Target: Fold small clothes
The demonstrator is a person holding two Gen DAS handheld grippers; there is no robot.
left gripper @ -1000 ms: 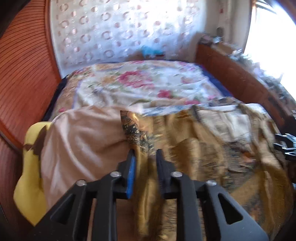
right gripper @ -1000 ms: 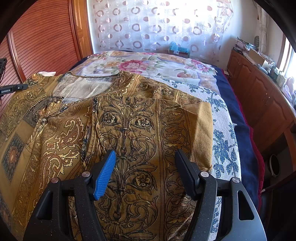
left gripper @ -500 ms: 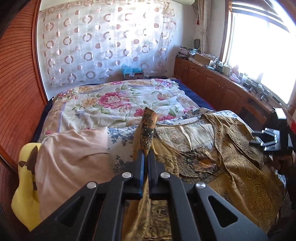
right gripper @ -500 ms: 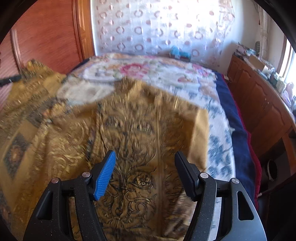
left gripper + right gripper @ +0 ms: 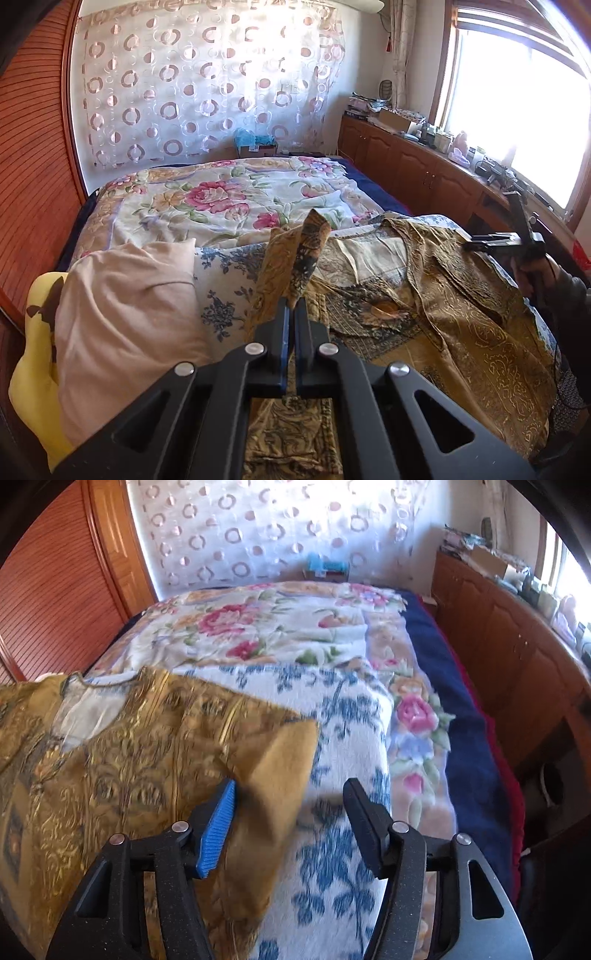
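A gold patterned garment (image 5: 461,332) lies spread on the bed, its pale lining showing at the neck. My left gripper (image 5: 293,306) is shut on a raised fold of its left edge (image 5: 303,251), lifted off the bed. In the right wrist view the same garment (image 5: 129,760) lies at the left, with its plain gold corner (image 5: 280,760) sticking up between the jaws. My right gripper (image 5: 291,801) is open around that corner. It also shows in the left wrist view (image 5: 495,240) at the garment's far right edge.
A pink folded cloth (image 5: 122,314) on a yellow cushion (image 5: 33,369) lies left of the garment. A blue-flowered white blanket (image 5: 340,812) and rose-patterned quilt (image 5: 229,195) cover the bed. Wooden cabinets (image 5: 417,173) run along the right; a slatted wooden wall (image 5: 33,166) is at left.
My left gripper closed on the garment's left edge and lifted it. My right gripper moved right, from over the garment's middle to its right corner, staying open.
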